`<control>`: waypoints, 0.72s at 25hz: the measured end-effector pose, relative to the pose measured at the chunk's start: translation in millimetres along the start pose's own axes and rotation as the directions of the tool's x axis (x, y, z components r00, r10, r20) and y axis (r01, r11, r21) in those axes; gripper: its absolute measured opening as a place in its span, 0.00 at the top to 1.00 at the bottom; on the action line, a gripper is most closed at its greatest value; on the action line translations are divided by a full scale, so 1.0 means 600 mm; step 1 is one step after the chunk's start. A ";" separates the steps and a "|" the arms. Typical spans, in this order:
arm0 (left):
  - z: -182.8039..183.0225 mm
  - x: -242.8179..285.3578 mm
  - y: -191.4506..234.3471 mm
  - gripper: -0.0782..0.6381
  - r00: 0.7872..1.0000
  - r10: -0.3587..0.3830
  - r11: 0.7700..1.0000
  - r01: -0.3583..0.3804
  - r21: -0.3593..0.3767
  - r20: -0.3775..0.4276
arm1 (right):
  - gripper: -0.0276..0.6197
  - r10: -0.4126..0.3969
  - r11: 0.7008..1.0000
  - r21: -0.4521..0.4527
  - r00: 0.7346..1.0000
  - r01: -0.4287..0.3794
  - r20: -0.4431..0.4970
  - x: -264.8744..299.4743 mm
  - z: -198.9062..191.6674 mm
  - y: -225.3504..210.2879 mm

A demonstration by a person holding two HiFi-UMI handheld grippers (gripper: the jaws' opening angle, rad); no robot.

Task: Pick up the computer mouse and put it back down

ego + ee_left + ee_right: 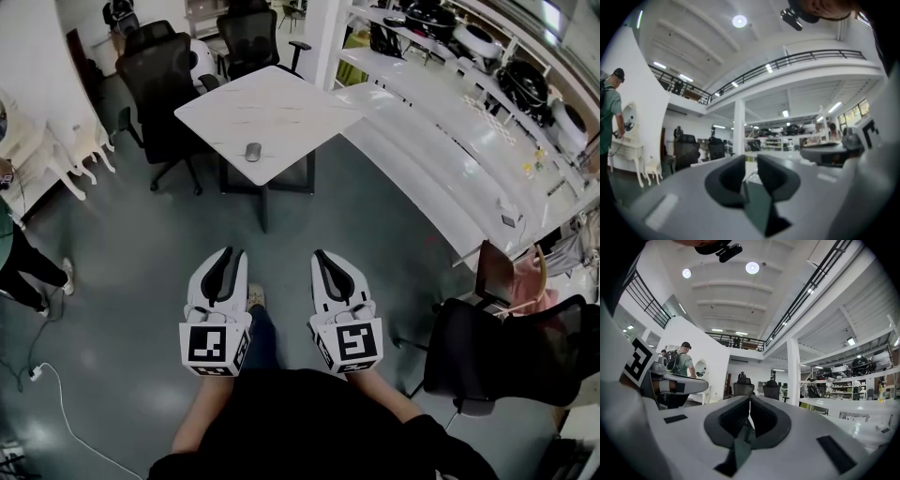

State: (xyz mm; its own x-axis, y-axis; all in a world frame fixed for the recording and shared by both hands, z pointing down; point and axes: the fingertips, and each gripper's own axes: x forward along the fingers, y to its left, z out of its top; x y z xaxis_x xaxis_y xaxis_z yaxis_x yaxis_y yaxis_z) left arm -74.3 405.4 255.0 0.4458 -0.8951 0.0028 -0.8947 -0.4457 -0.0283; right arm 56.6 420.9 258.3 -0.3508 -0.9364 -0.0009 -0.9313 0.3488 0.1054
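Note:
A small grey computer mouse [252, 151] lies near the front corner of a white square table [281, 103], far ahead of both grippers. My left gripper [230, 251] and right gripper [322, 253] are held side by side low over the grey floor, pointing level toward the table and well short of it. In the left gripper view the left gripper [751, 161] shows a narrow gap between its dark pads, with nothing in it. In the right gripper view the right gripper [750, 401] has its tips together and holds nothing. I cannot make out the mouse in either gripper view.
Two black office chairs [159, 66] [248, 37] stand behind the table. A long white bench [441, 159] with shelves of equipment runs along the right. Another black chair [506, 356] is at my lower right. A person [19, 262] stands at the left edge beside a white cable [56, 394].

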 end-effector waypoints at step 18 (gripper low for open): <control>-0.089 0.427 0.241 0.68 0.998 -0.052 0.998 0.051 -0.025 -0.024 | 0.93 -0.026 1.000 -0.005 0.999 0.026 -0.044 0.450 -0.078 -0.113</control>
State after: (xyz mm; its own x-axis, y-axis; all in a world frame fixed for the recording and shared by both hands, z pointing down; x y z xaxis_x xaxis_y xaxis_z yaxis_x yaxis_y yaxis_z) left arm -91.1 110.8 305.0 0.4908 -0.8708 0.0285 -0.8711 -0.4910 -0.0029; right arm 29.5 143.0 297.5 -0.3214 -0.9461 0.0397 -0.9397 0.3238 0.1099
